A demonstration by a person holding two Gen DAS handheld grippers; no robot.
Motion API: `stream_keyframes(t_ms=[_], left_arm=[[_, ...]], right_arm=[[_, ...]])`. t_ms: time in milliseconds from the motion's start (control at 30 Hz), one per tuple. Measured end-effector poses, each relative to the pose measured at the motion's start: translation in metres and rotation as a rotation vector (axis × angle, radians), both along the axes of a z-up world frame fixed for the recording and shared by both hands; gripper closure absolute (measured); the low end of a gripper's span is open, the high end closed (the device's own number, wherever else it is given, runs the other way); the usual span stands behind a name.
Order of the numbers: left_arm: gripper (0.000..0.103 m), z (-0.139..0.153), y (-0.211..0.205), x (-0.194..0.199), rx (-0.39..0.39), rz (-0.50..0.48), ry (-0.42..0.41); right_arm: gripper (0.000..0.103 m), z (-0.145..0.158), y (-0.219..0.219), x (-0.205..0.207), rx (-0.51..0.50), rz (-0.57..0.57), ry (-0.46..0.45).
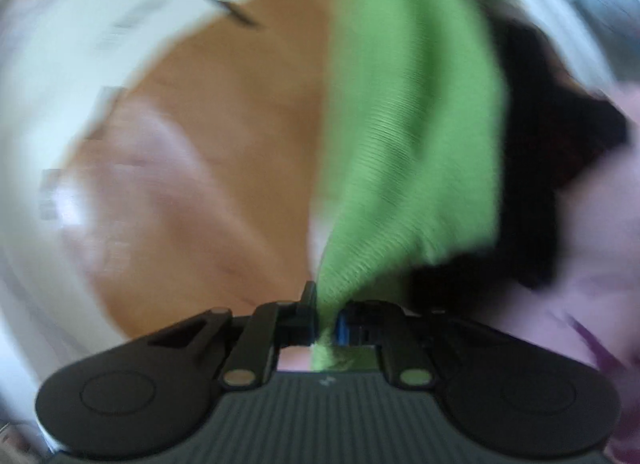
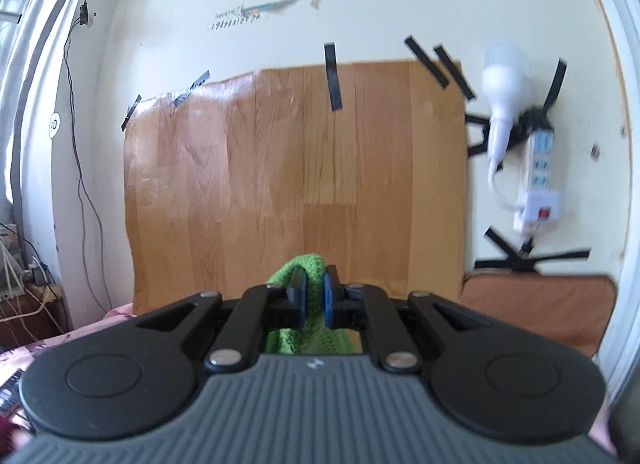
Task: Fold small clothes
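Observation:
A green ribbed knit garment (image 1: 408,136) hangs stretched away from my left gripper (image 1: 326,314), which is shut on one edge of it; the left wrist view is motion-blurred. My right gripper (image 2: 314,296) is shut on another bunched part of the same green garment (image 2: 308,264), held up facing a wall. A black garment (image 1: 552,168) lies behind the green one on a pink surface (image 1: 592,248).
A wood-pattern sheet (image 2: 296,176) is taped to the cream wall (image 2: 360,0). A white lamp (image 2: 506,84) and a power strip (image 2: 538,180) are fixed on the wall at the right. A brown cushion (image 2: 536,304) sits below them. Cables (image 2: 80,168) hang at the left.

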State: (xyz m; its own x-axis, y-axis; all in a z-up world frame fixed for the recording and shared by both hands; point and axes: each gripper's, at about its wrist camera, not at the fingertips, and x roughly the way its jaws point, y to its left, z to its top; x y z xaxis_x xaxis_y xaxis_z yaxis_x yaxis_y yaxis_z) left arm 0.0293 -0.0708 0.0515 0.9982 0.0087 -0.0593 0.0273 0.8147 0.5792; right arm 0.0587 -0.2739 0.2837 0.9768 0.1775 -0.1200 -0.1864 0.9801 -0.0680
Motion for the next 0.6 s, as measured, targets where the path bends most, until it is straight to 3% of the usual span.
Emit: stream_keyframes(t_ms=[133,333,500,600], left_arm=[[0.094,0.08,0.047,-0.025,-0.183,0.056,-0.159],[0.095,0.187,0.066,-0.094,-0.315,0.012,-0.391],[0.094,0.253,0.066,-0.128,-0.345,-0.035,-0.5],[0.094,0.275,0.064,-0.121,-0.332,-0.047,-0.478]], right_arm=[[0.092,0.018,-0.006,-0.018,0.013,-0.001,-0.062],[0.092,0.069,-0.001,-0.067,0.045,0.063,-0.228],[0.092,0.119,-0.001,-0.101,0.077,0.1,-0.295],[0.092,0.132,-0.002,-0.102,0.099,0.11,-0.281]])
